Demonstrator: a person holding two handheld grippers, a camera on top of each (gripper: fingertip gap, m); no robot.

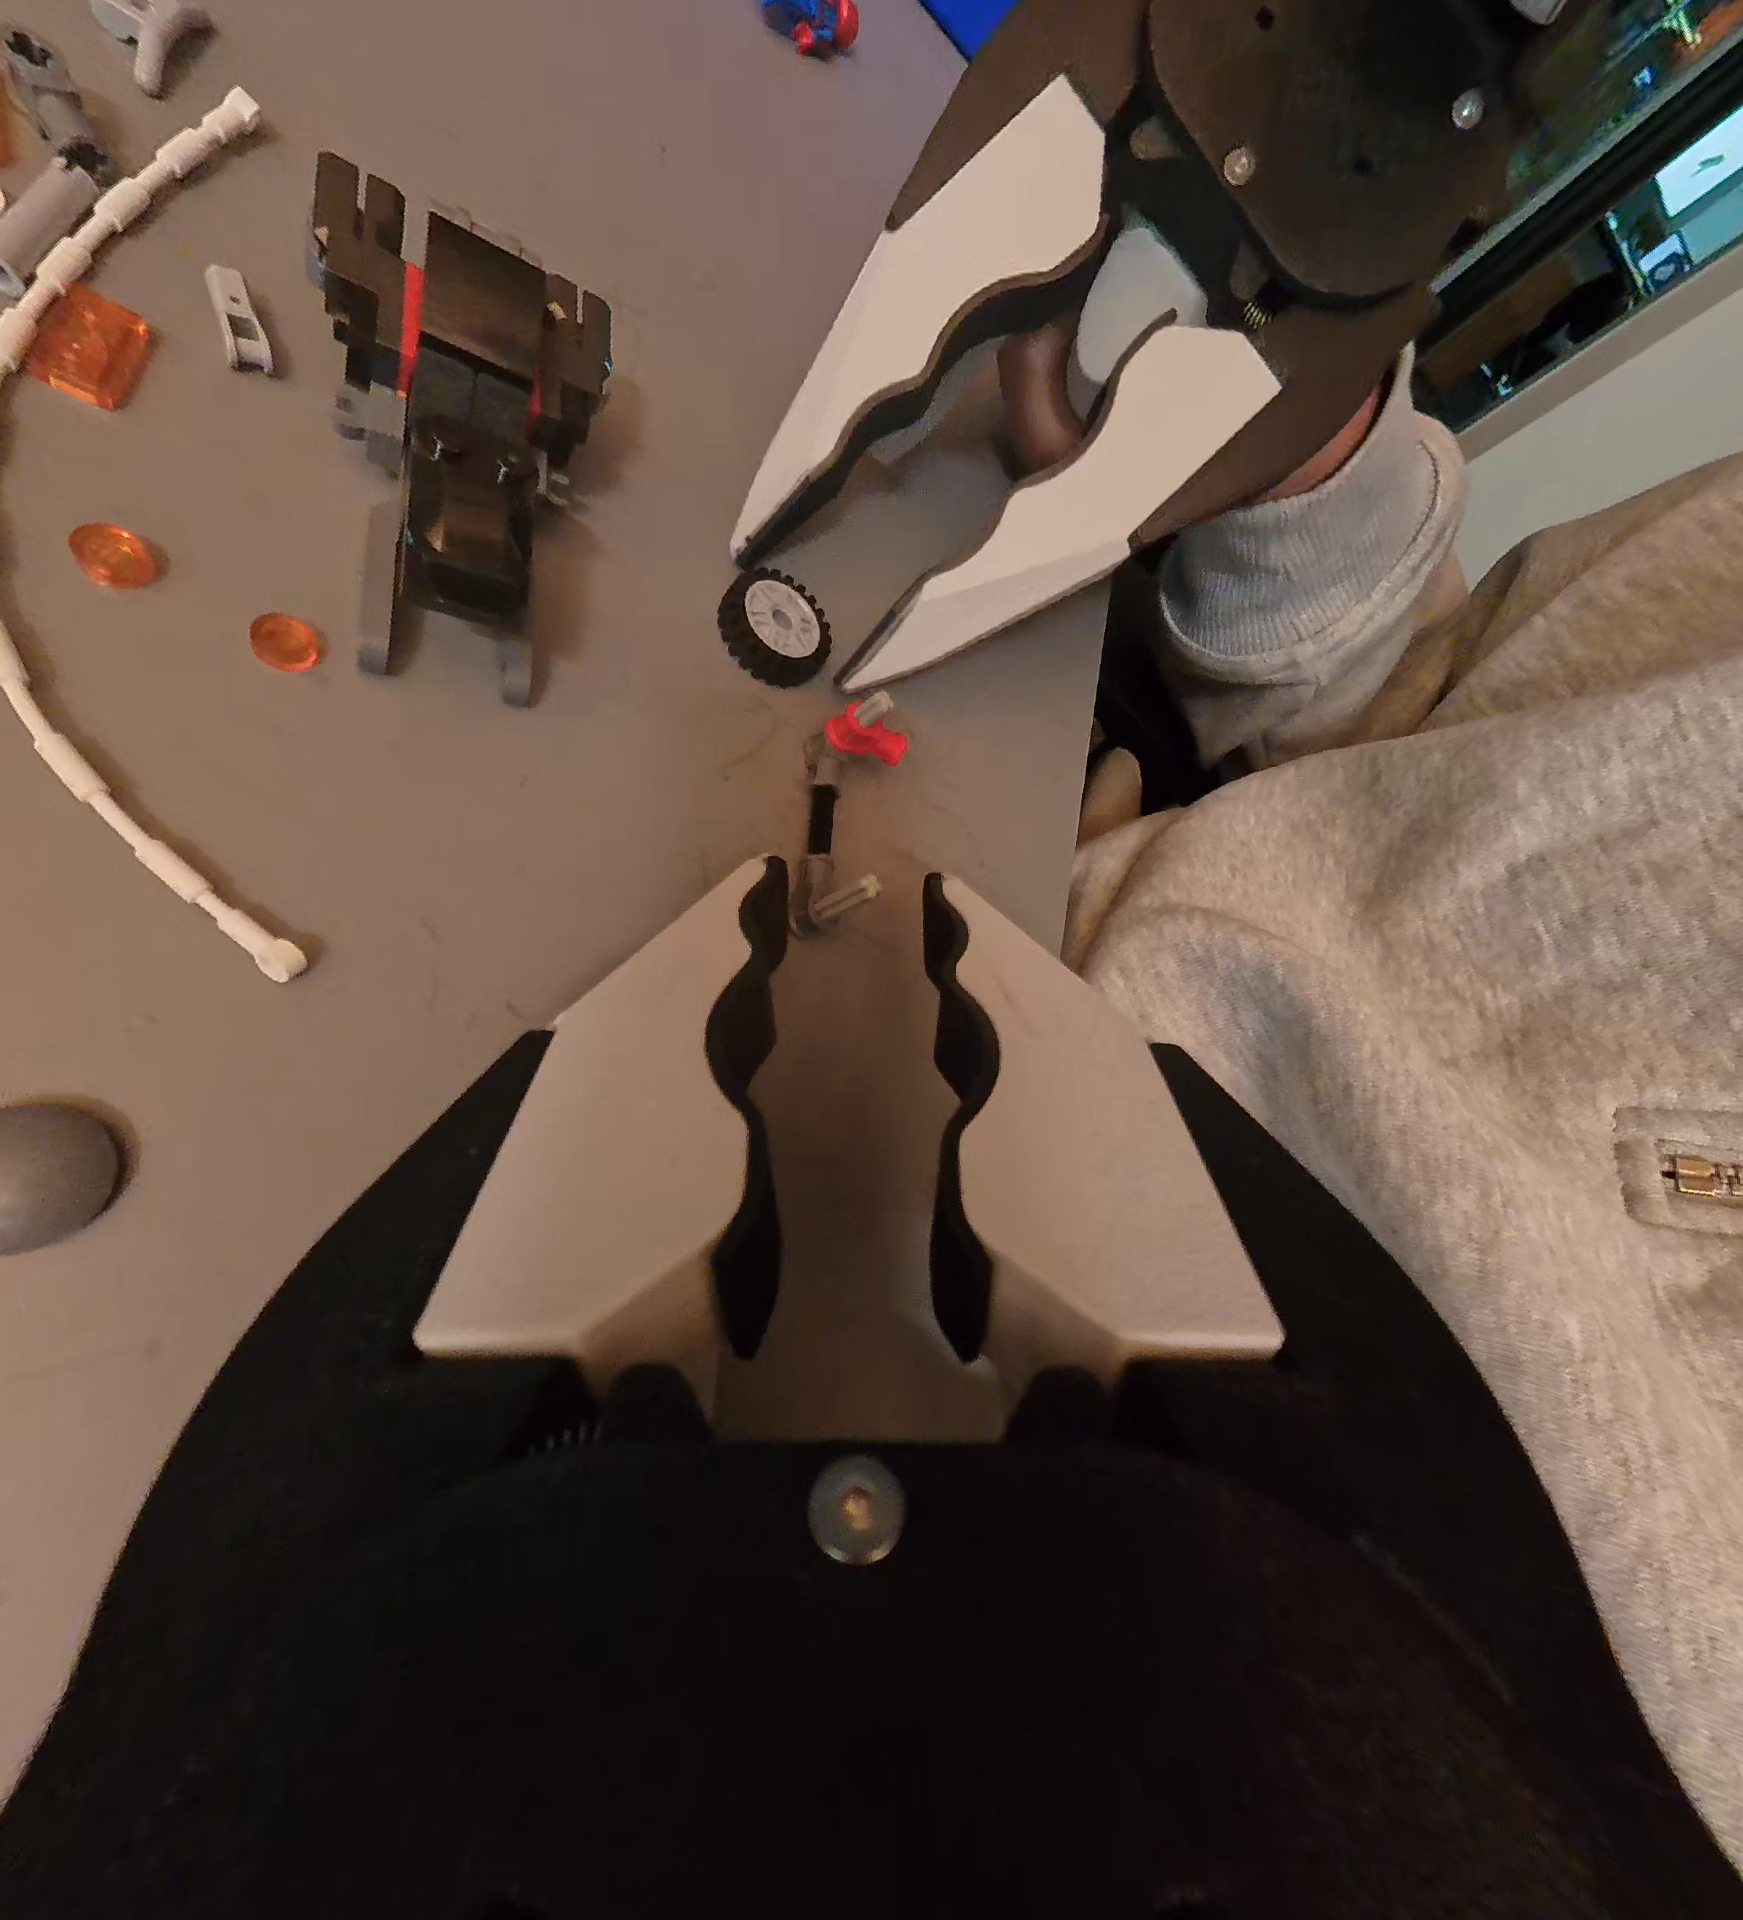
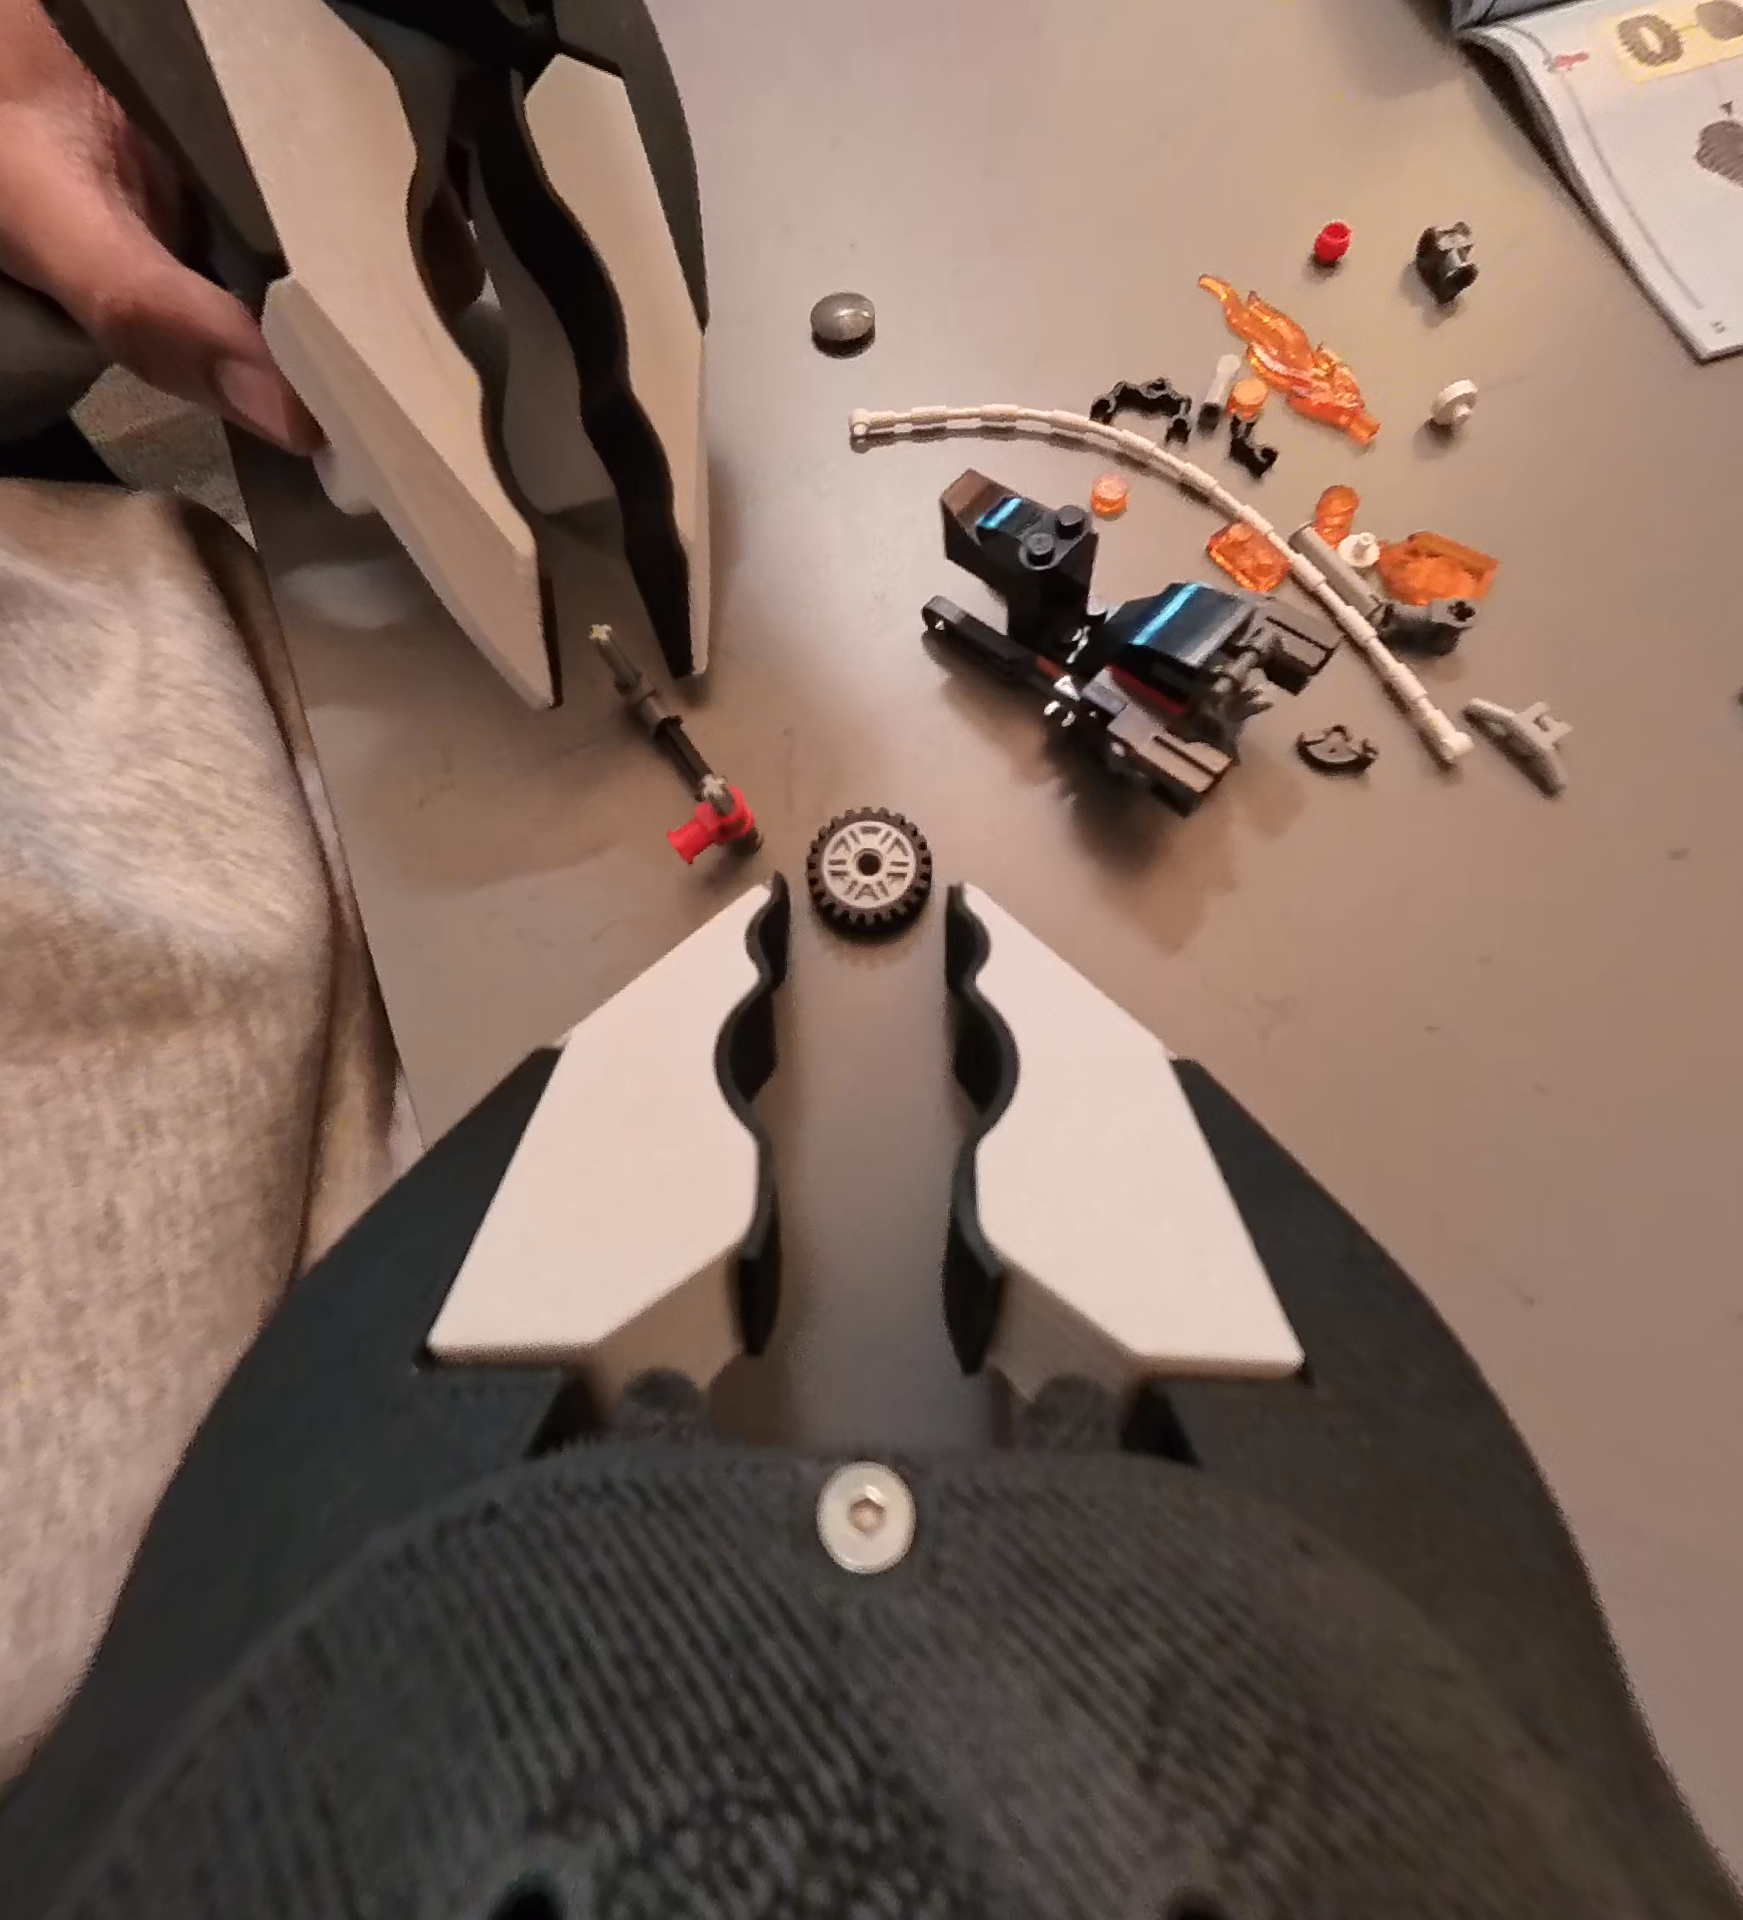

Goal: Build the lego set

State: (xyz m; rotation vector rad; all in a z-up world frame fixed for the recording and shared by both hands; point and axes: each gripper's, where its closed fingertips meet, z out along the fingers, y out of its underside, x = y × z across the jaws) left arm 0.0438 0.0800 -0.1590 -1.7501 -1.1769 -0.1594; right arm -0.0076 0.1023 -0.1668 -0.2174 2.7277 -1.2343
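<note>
Knobbly black wheel (image 2: 869,875), wavy-edged right tongs (image 2: 867,894) apart

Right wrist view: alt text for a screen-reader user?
The open right gripper frames a small black wheel lying flat on the grey table. The left gripper hangs open over a thin axle piece nearby.

1 wheel (image 2: 869,873), 2 grippers (image 2: 862,904)

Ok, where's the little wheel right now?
The wheel lies flat on the table, just beyond the open right gripper, right of the red-tipped axle.
</note>
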